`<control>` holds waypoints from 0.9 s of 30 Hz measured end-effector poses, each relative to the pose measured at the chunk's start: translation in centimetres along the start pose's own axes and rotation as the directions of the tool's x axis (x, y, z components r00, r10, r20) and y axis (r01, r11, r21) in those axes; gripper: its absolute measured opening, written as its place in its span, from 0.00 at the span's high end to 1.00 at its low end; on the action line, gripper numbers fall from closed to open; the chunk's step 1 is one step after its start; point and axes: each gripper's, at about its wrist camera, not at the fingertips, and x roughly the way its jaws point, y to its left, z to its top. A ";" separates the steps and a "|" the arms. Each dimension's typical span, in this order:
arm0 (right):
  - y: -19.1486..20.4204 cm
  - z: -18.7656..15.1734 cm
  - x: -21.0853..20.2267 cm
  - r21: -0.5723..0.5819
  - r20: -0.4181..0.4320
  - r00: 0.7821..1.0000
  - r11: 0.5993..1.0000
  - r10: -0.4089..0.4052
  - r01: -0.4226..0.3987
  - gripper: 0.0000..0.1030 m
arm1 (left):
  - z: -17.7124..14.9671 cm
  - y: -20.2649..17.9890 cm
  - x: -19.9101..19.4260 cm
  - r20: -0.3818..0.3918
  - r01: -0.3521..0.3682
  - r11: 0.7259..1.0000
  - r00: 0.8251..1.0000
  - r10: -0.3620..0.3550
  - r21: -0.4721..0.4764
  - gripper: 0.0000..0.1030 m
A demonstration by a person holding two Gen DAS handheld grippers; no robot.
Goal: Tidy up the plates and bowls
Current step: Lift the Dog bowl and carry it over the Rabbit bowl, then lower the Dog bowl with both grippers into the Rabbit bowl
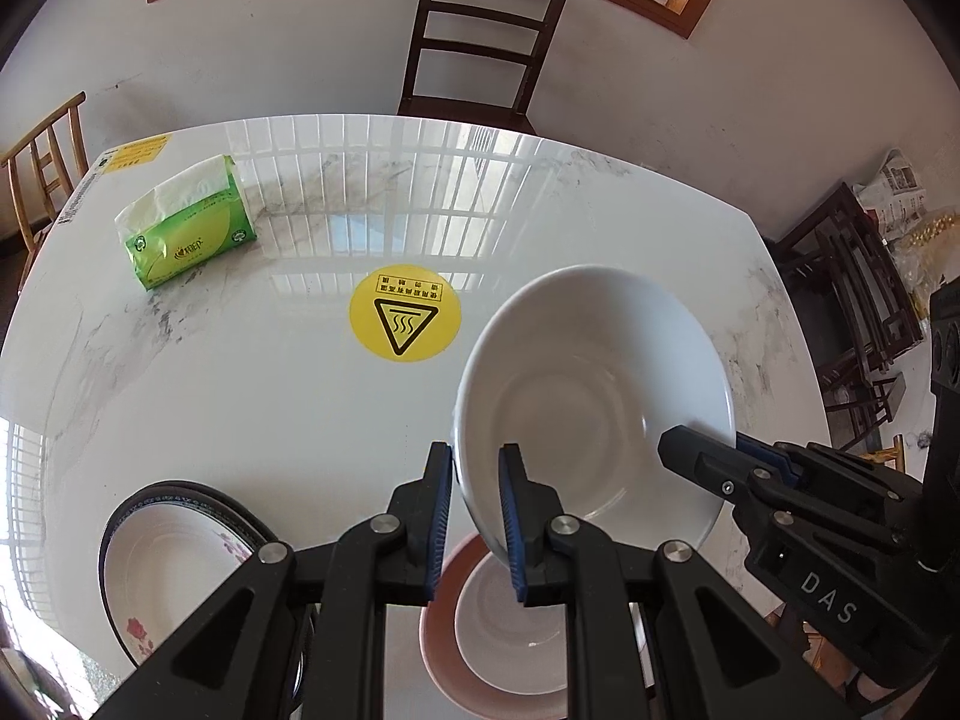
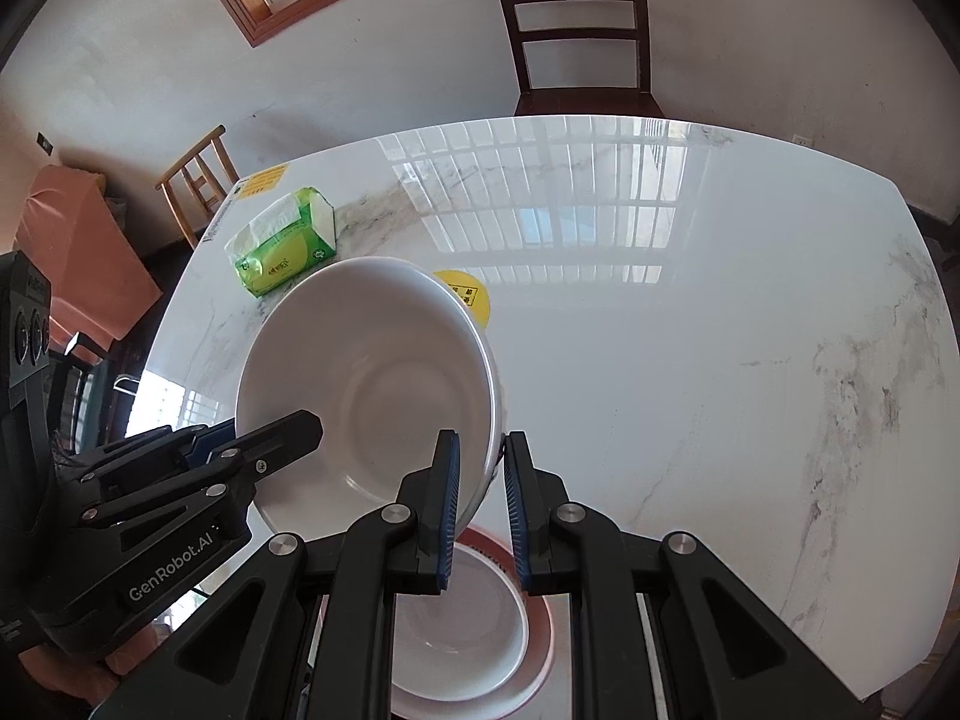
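Both tools clamp the rim of one large white bowl [image 1: 591, 396]: the left tool [image 1: 475, 516] is closed on its left edge, the right tool [image 2: 482, 510] on the opposite edge, each with one pad inside the wall and one outside. The bowl hangs clear of the white surface [image 1: 240, 396], tipped, above a smaller white bowl [image 1: 510, 630] sitting in a pink-rimmed plate [image 1: 435, 642]; a flowered plate [image 1: 156, 588] lies to the left. The step appears to be carrying the bowl to a stacking spot. Doing it well likely means keeping both hands level and matched, so the rim does not twist or slip, then lowering gently before letting go.
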 end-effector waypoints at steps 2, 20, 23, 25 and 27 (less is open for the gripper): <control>0.1 -0.9 -0.3 0.003 0.000 1.000 1.000 0.003 -0.003 0.85 | -0.9 0.0 -0.3 0.000 0.002 1.000 1.000 -0.002 0.003 0.85; -0.1 -8.9 0.5 0.058 -0.044 0.999 0.998 0.030 -0.027 0.85 | -7.2 0.6 0.7 -0.048 0.021 1.000 0.999 -0.022 -0.012 0.85; -0.2 -9.8 1.0 0.066 -0.054 0.998 0.998 0.026 -0.022 0.85 | -8.0 0.5 1.2 -0.057 0.017 1.000 0.998 -0.018 -0.015 0.85; -0.2 -10.2 1.2 0.068 -0.060 0.998 0.997 0.024 -0.020 0.85 | -8.5 0.4 1.5 -0.060 0.014 1.000 0.998 -0.014 -0.014 0.85; -0.3 -10.5 1.4 0.072 -0.064 0.998 0.997 0.025 -0.020 0.84 | -8.8 0.4 1.9 -0.067 0.011 1.000 0.998 -0.012 -0.014 0.85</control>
